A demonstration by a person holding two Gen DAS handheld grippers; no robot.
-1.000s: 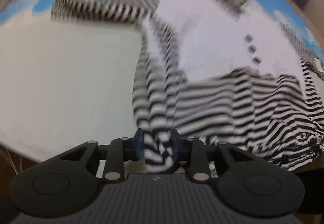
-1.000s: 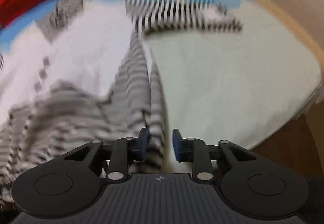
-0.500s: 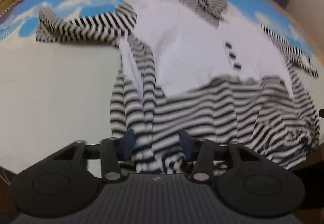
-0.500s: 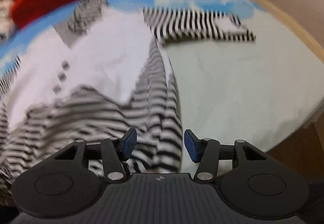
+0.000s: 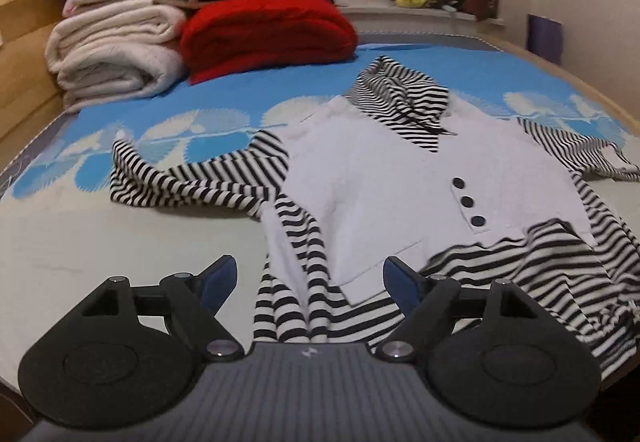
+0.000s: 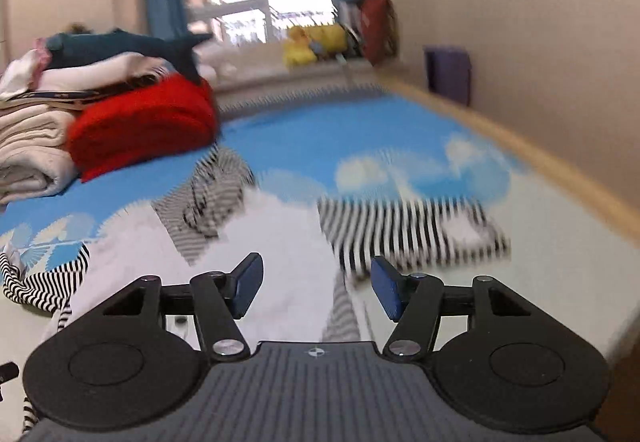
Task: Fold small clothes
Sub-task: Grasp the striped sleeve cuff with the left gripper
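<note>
Striped garment (image 5: 392, 194) lay mid-frame on the bed (image 5: 120, 242); we noted left gripper (image 5: 308, 282) and right gripper (image 6: 316, 290) just opening, both empty.

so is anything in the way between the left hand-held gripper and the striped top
Nothing visible. The left hand-held gripper is open just above the striped top, whose hem lies right under it on the bed. The jaws have just been opening, nothing clamped.

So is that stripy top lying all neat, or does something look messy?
A bit messy. The striped top lies spread on the bed, but its bottom hem is bunched and flipped up over the white front near the buttons, and one sleeve is crumpled sideways. Nothing looks torn.
</note>
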